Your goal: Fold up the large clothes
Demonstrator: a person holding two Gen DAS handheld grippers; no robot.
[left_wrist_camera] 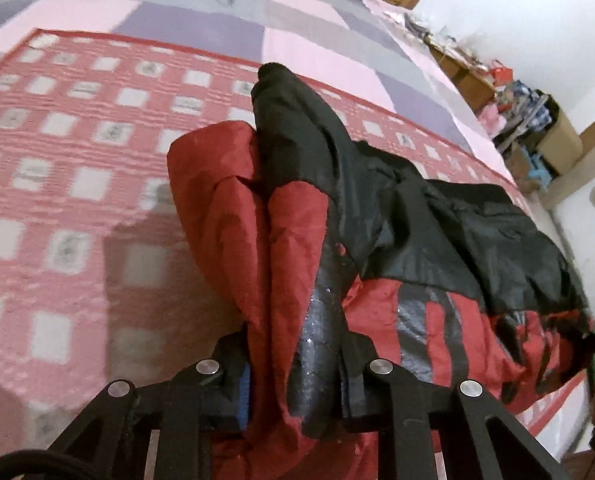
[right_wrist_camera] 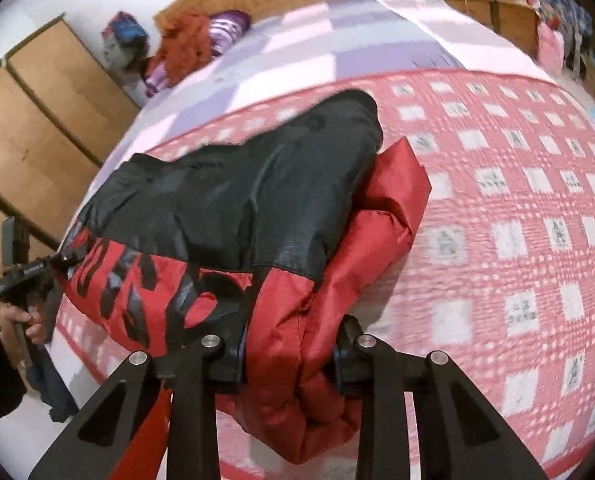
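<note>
Left wrist view: your left claw (left_wrist_camera: pixel 295 388) is clamped on a bunched fold of the red and black jacket (left_wrist_camera: pixel 377 248), which runs far and right from the claw over the pink checked quilt (left_wrist_camera: pixel 77 168) on the bed. Right wrist view: your right claw (right_wrist_camera: pixel 289 354) pinches a thick red wad of the same jacket (right_wrist_camera: pixel 237 208), the black part heaped beyond it, and your left claw (right_wrist_camera: pixel 63 258) grips the jacket's far-left edge, cardboard boxes (right_wrist_camera: pixel 37 128) behind.

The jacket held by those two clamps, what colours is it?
The jacket is red with a black upper part and black lettering, clearest in the right wrist view.
</note>
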